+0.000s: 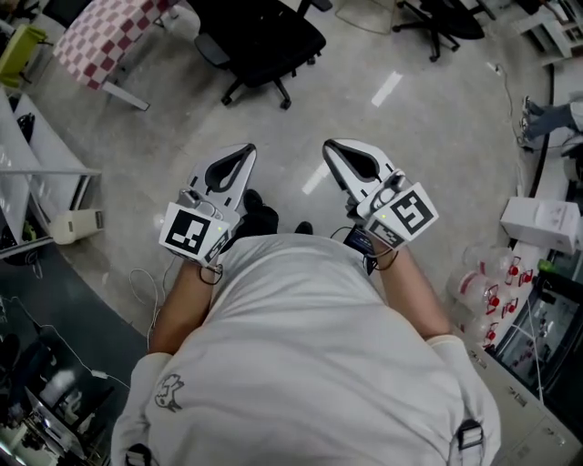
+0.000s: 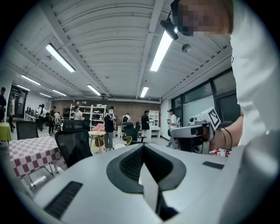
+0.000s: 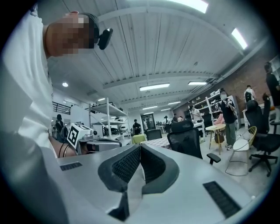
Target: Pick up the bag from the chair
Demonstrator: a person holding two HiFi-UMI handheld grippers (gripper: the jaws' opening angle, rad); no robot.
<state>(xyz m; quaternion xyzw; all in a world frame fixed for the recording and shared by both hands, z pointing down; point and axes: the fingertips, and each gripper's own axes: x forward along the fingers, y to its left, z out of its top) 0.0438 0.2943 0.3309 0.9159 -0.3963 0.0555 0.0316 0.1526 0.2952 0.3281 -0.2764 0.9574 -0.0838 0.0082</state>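
Both grippers are held out in front of the person's body over the bare floor. My left gripper [image 1: 246,149] [image 2: 142,145] is shut, its tips touching with nothing between them. The right gripper [image 1: 329,144] [image 3: 140,147] is shut and empty too. A black office chair [image 1: 264,41] stands a few steps ahead, and it also shows in the left gripper view [image 2: 74,142] and the right gripper view [image 3: 188,140]. I see no bag on it or anywhere in these views.
A table with a red-and-white checked cloth [image 1: 109,36] stands left of the chair. White shelving [image 1: 46,173] lines the left side. White boxes and bottles [image 1: 542,223] crowd the right. A second black chair [image 1: 437,23] is at the far right. People [image 2: 109,124] stand in the distance.
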